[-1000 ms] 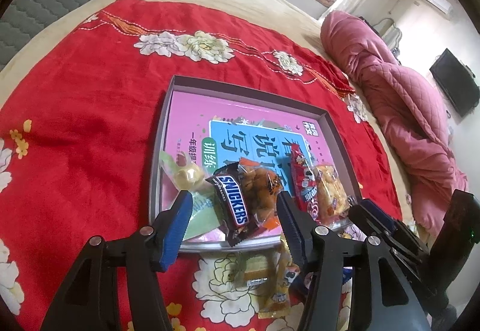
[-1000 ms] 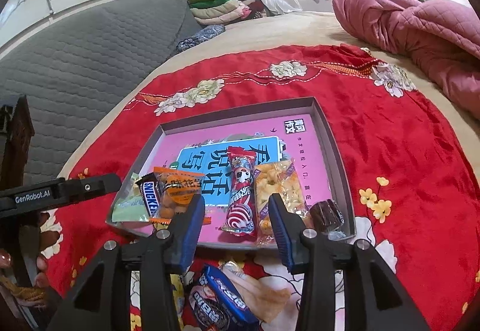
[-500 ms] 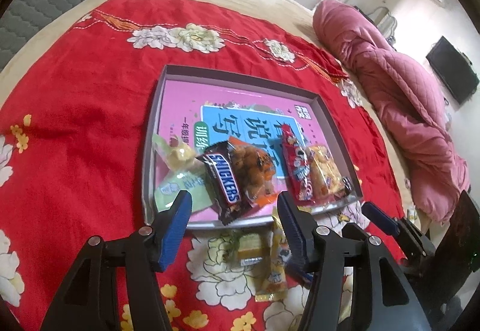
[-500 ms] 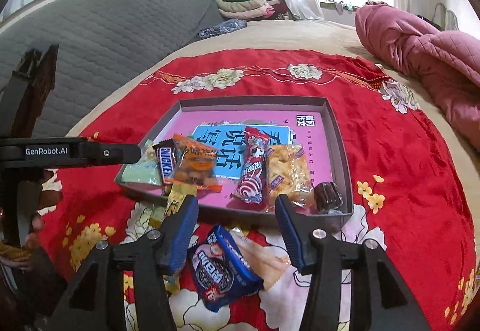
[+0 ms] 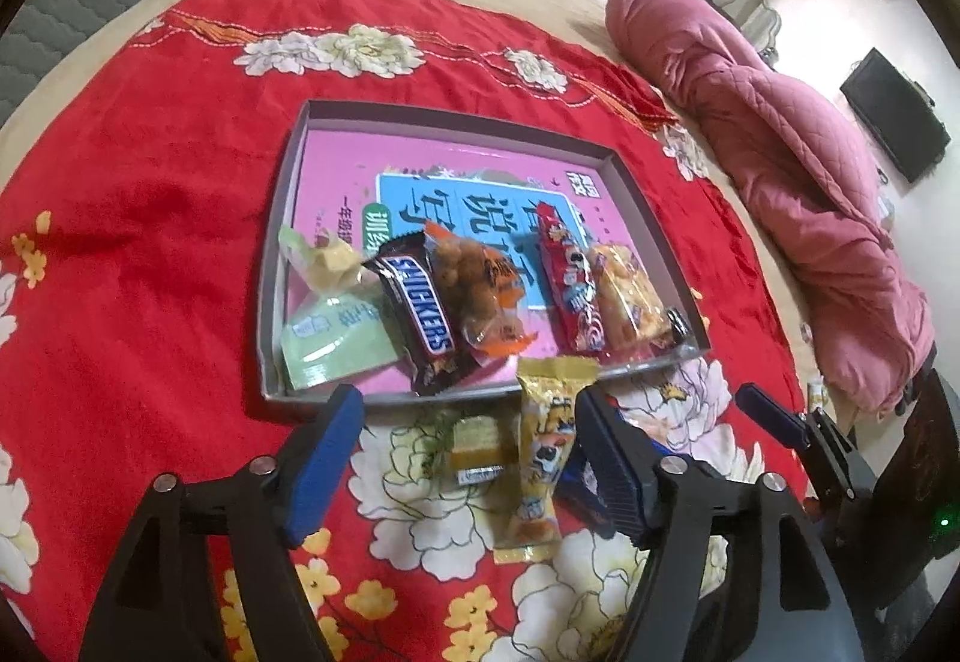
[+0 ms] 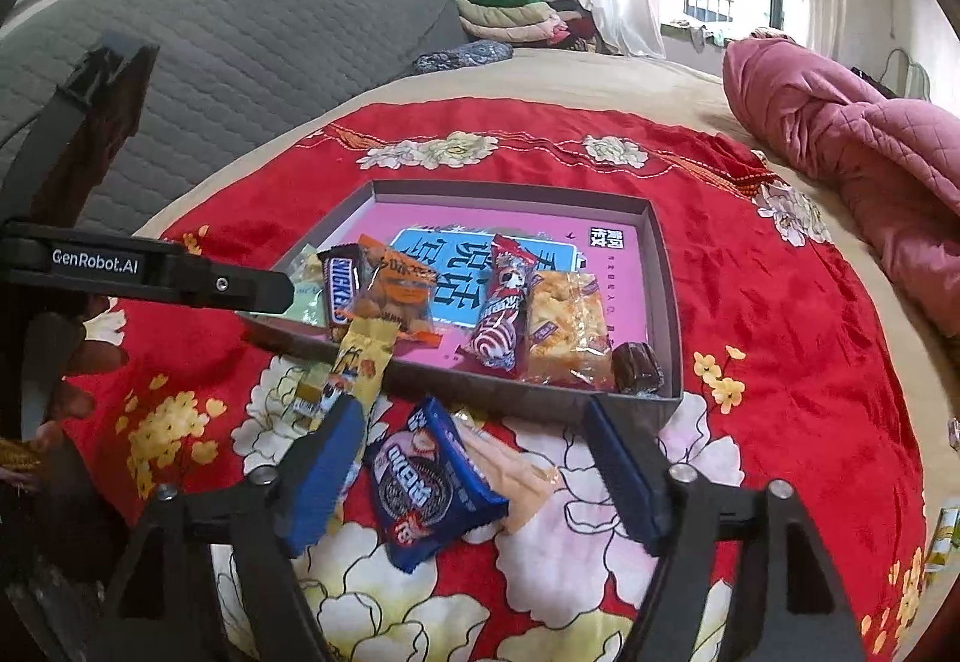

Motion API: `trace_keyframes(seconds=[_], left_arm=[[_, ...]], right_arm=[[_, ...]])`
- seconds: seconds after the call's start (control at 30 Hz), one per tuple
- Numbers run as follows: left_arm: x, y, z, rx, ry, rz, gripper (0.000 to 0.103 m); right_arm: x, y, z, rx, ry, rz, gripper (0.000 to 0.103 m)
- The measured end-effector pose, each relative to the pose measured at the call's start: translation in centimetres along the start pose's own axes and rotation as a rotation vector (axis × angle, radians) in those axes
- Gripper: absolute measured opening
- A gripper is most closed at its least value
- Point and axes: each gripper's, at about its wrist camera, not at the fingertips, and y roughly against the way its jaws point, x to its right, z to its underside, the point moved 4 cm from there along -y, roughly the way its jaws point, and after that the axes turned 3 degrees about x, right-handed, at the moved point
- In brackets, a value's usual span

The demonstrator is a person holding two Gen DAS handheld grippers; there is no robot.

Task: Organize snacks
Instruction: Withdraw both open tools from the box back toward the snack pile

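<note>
A grey tray (image 5: 456,114) (image 6: 666,272) with a pink floor lies on the red cloth. A row of snacks lies along its near side, among them a Snickers bar (image 5: 423,317) (image 6: 339,290), an orange packet (image 5: 480,290) and a red packet (image 5: 567,284). In front of the tray lie a yellow packet (image 5: 540,458) (image 6: 360,356), a small yellow wafer (image 5: 477,443) and a blue Oreo pack (image 6: 426,482). My left gripper (image 5: 468,452) is open and empty above the wafer and yellow packet. My right gripper (image 6: 480,470) is open and empty above the Oreo pack.
The red flowered cloth (image 5: 150,194) covers a bed. A pink quilt (image 5: 798,170) lies bunched at the right. A grey padded headboard (image 6: 240,32) stands at the back, with folded clothes (image 6: 516,8) near the window.
Both grippers have drawn back from the tray toward me. The loose snacks in front of the tray now lie between the fingers. Both grippers stay open.
</note>
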Motion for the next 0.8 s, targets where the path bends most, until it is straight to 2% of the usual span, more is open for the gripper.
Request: trace_keyframes(seconds=[0.23, 0.57, 0.8], left_arm=[[0.6, -0.4, 1.5, -0.048, -0.009, 0.022, 0.076], [1.6, -2.0, 4.0, -0.143, 0.002, 0.069, 0.076], [1.9, -2.8, 4.9, -0.175, 0.003, 0.055, 0.076]], right_arm=[[-0.7, 0.3, 0.9, -0.009, 0.069, 0.008, 0.083], [-1.0, 0.1, 2.3, -0.045, 0.113, 0.001, 0.084], [-1.4, -0.4, 2.7, -0.066, 0.145, 0.009, 0.084]])
